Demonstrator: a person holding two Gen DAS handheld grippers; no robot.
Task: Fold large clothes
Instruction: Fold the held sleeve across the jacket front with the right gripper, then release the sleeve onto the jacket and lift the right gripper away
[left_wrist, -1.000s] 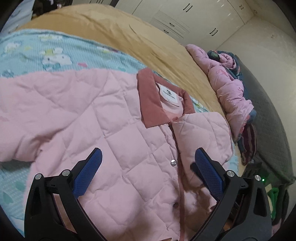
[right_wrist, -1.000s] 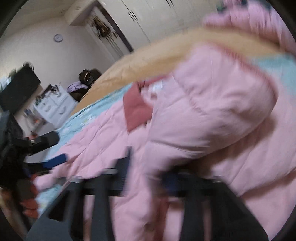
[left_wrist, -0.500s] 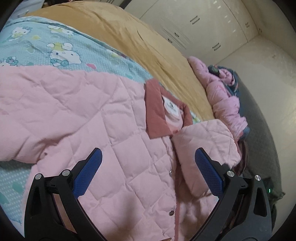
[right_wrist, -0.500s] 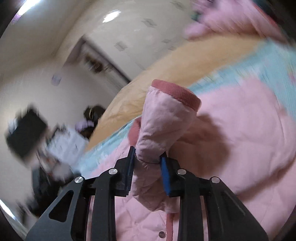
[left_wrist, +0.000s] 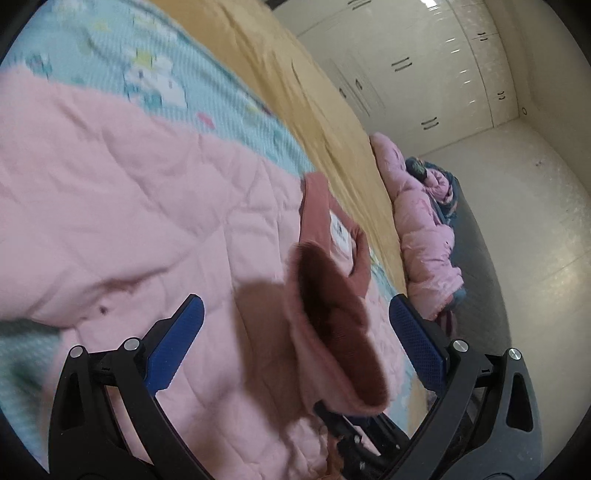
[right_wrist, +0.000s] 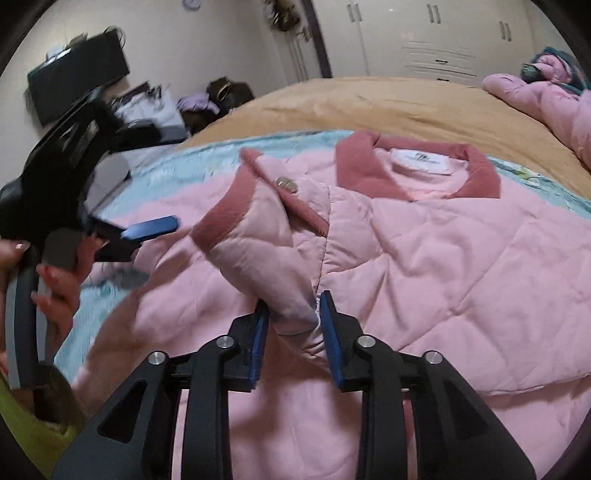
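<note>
White wardrobe doors (right_wrist: 439, 44) line the far wall behind the tan-covered bed (right_wrist: 369, 107), with pale glossy floor (left_wrist: 546, 229) alongside.

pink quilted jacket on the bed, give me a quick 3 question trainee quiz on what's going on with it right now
1. True or false: the left gripper is clamped on the jacket's collar.
2. Which part of the pink quilted jacket sits between the right gripper pads? A) collar B) sleeve C) hem
3. Fill in: the sleeve ends in a darker pink ____.

Key:
1. False. The left gripper is open, with nothing pressed between its pads.
2. B. The sleeve is between the pads while that gripper's jaws are opening.
3. cuff
</note>
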